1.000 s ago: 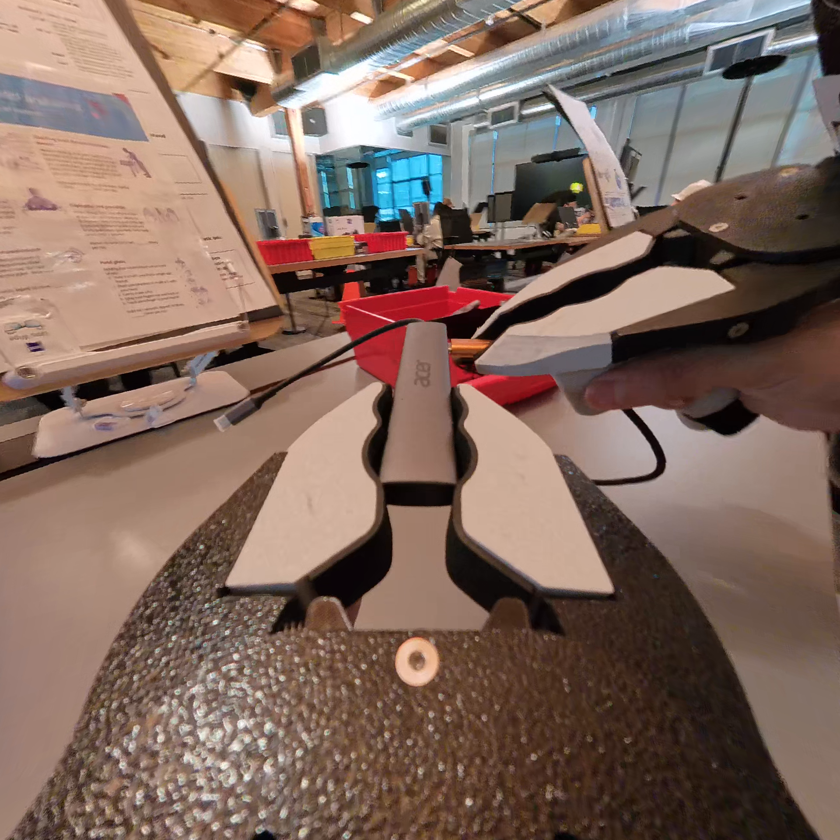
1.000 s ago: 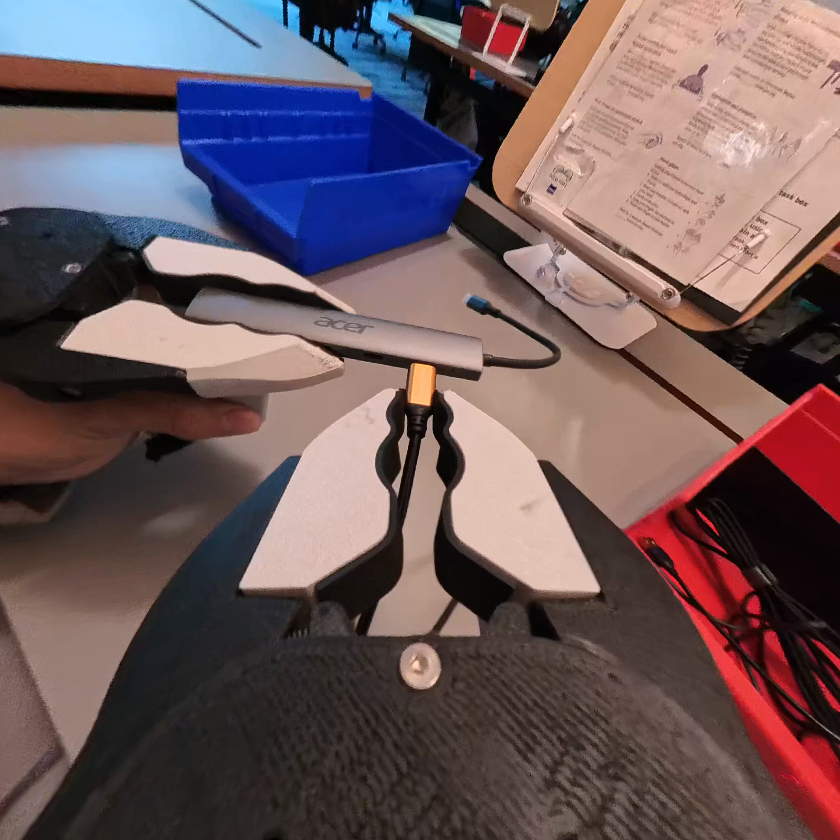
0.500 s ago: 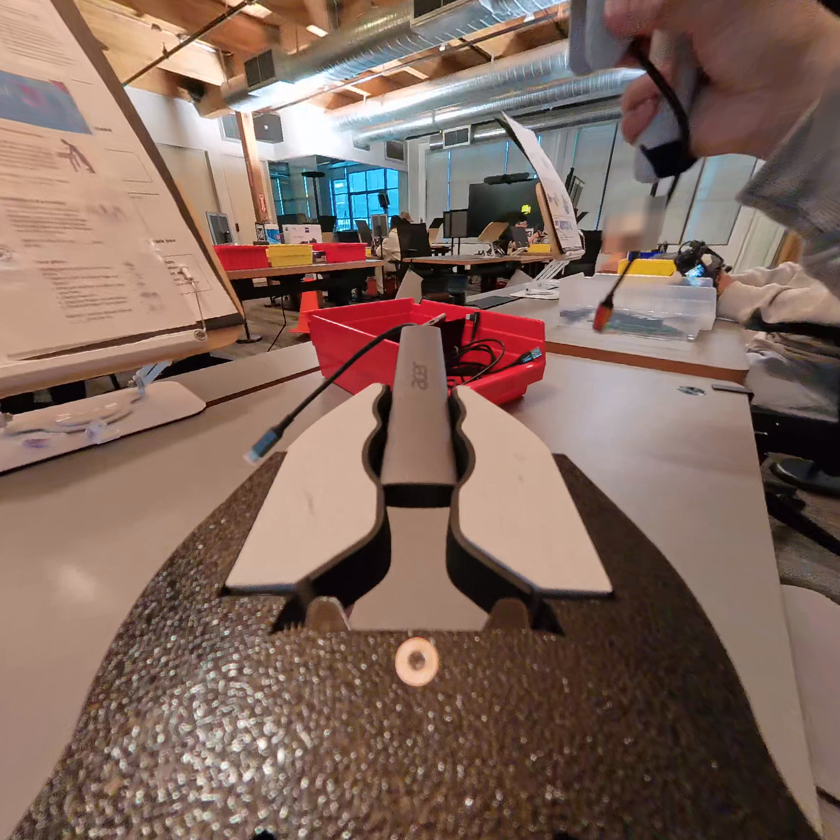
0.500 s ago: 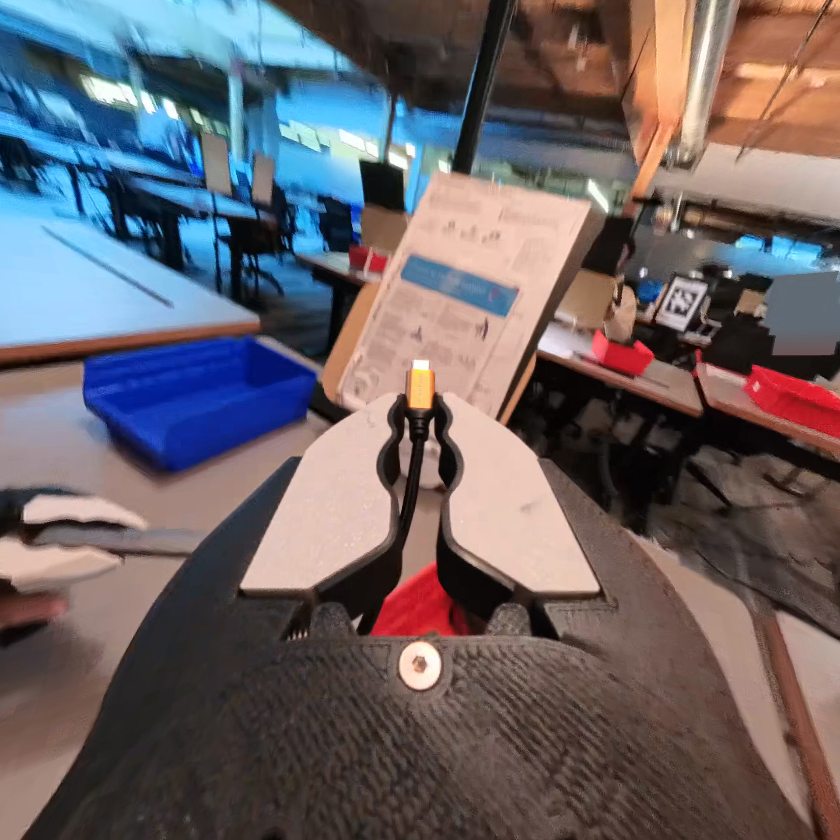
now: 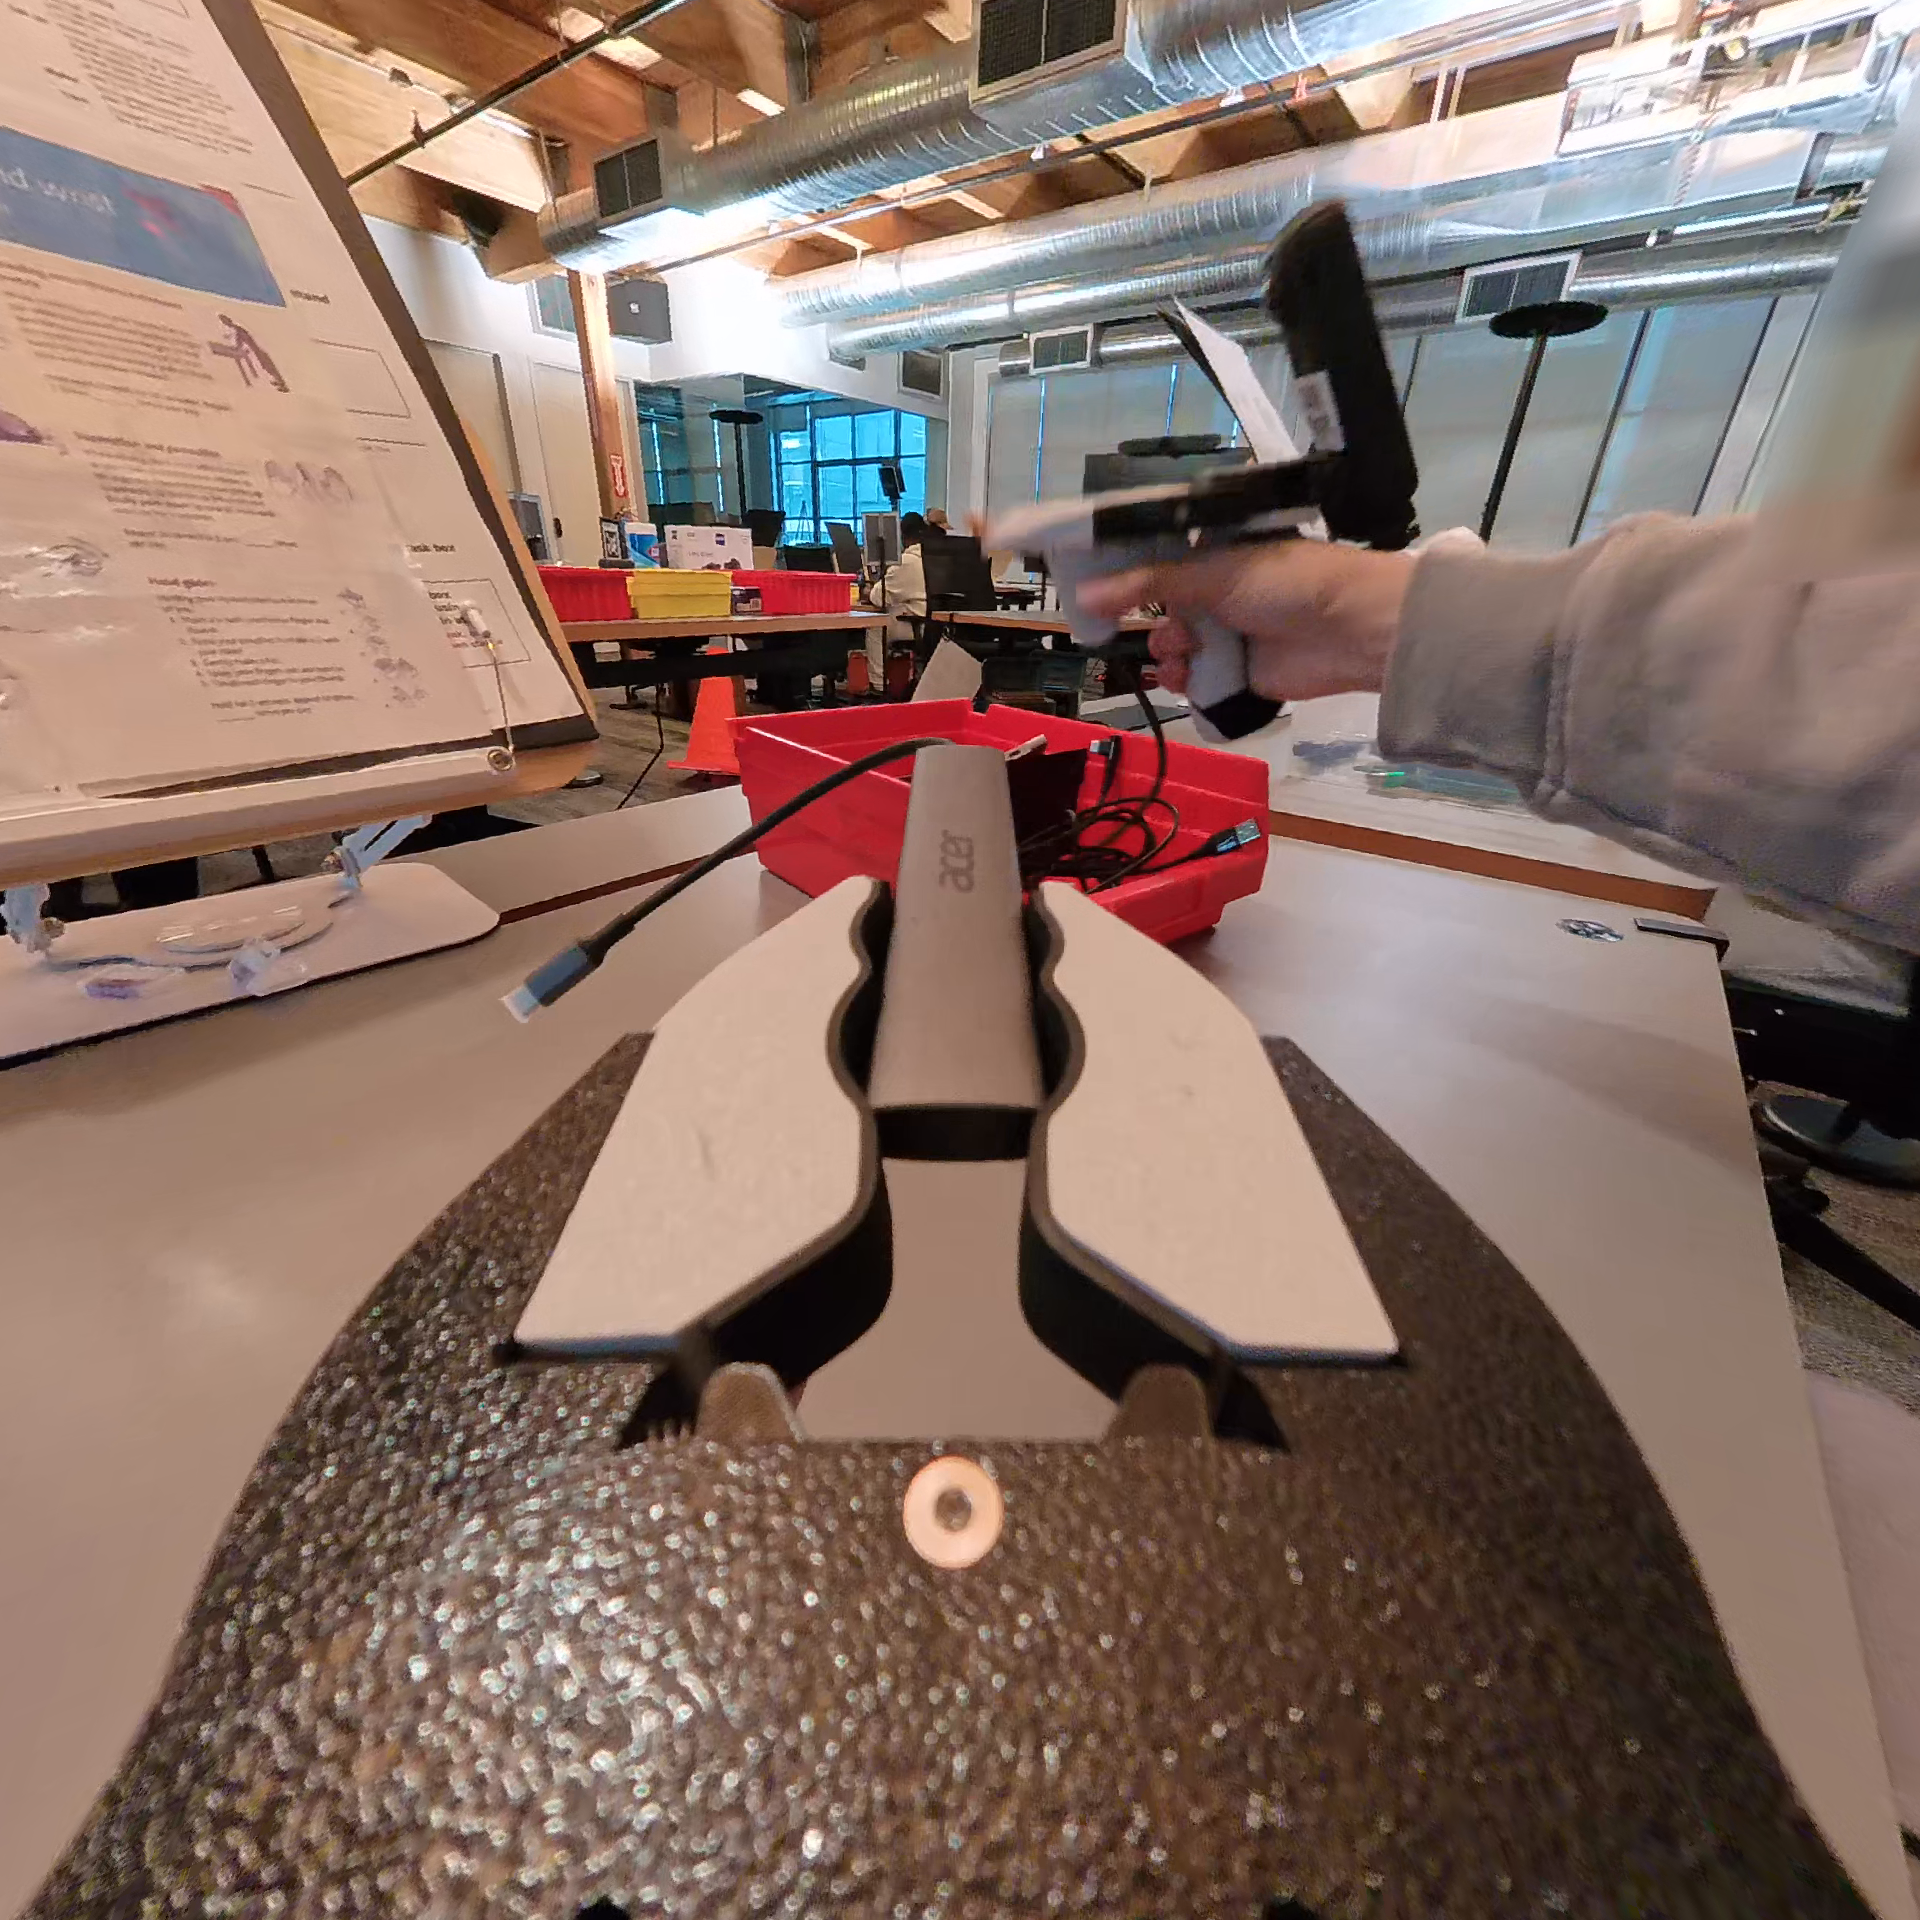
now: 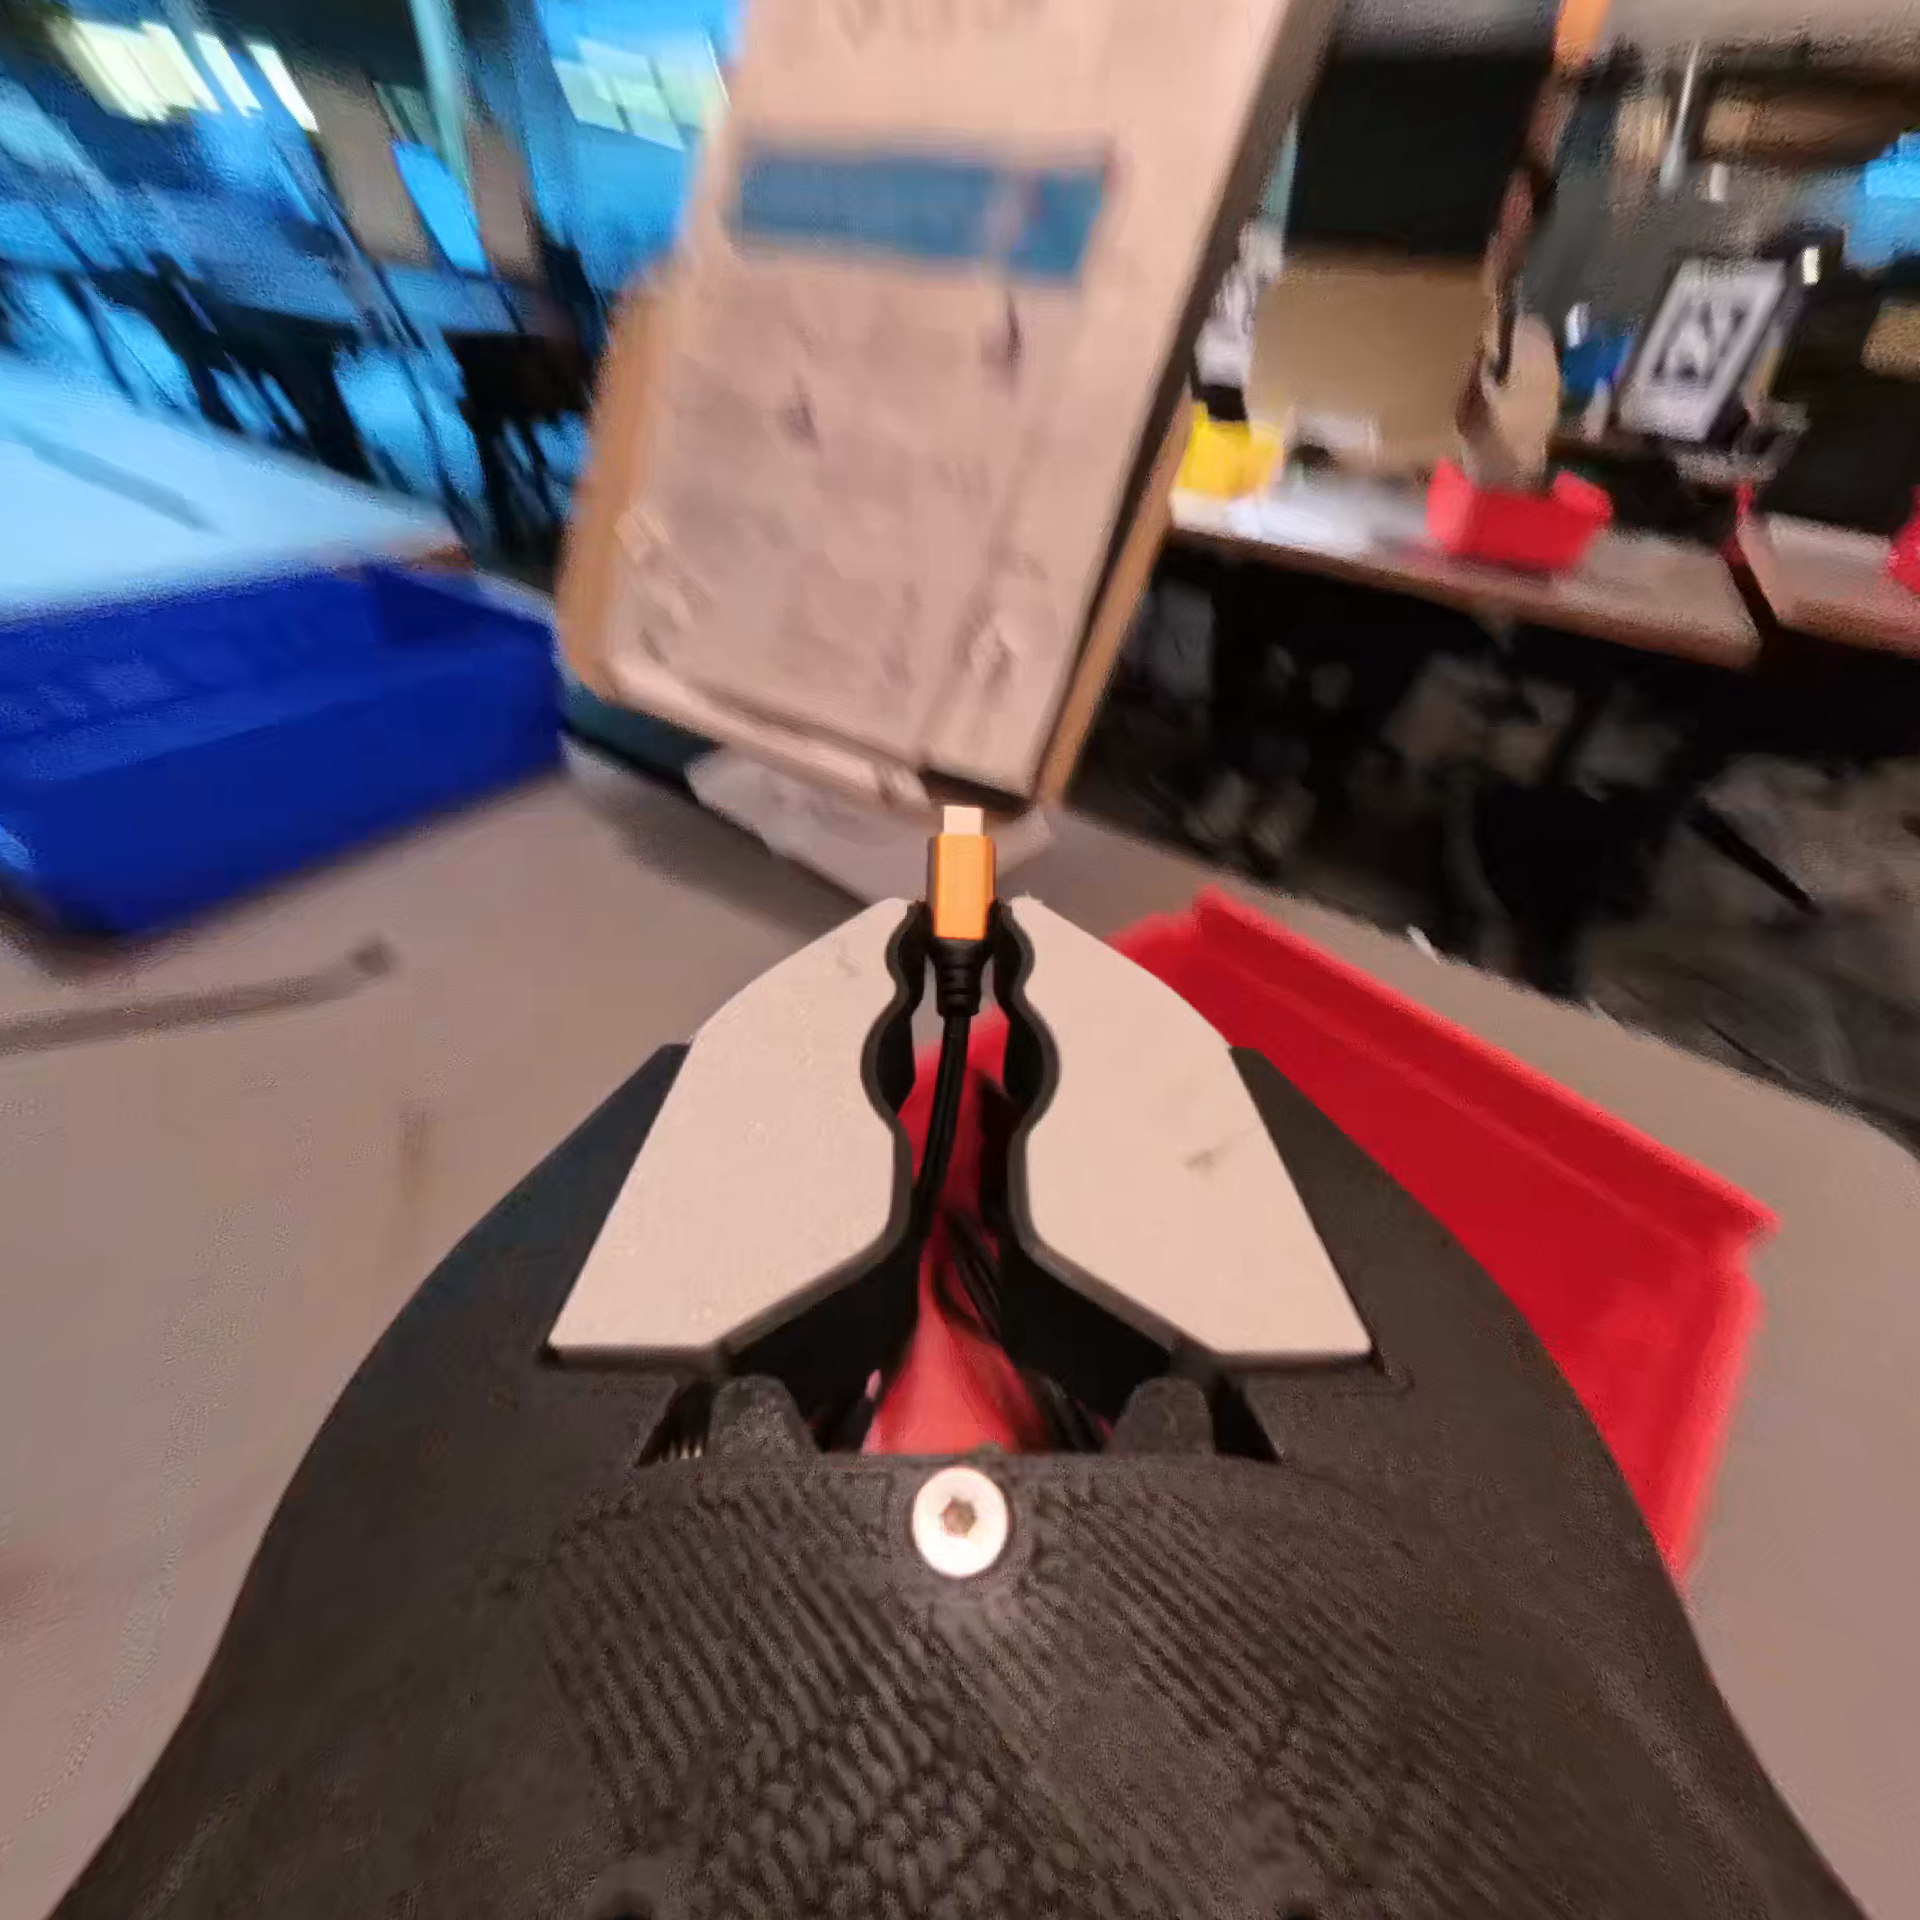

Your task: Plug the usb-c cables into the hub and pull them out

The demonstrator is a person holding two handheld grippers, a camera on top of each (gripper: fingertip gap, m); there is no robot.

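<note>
My left gripper [image 5: 956, 914] is shut on a grey USB hub [image 5: 956, 935] and holds it above the table, pointing toward the red bin. The hub's own short black cable [image 5: 665, 904] hangs off to the left with a free plug. My right gripper [image 6: 961, 909] is shut on an orange-tipped USB-C cable [image 6: 961, 883], plug pointing forward, free of the hub. In the left wrist view the right gripper [image 5: 1049, 530] shows blurred, held by a hand above the red bin, well apart from the hub.
A red bin [image 5: 1195, 790] with several loose black cables stands on the table ahead; it also shows in the right wrist view [image 6: 1455, 1091]. A blue bin [image 6: 239, 727] sits at the left. An instruction board on a stand [image 5: 208, 499] stands at the table's back. The grippers' ends are close to 30 cm from one another.
The orange plug was in the hub a second ago. The right gripper pulled it out, lifted away, and now swings over the red bin. The left gripper and hub barely moved.
</note>
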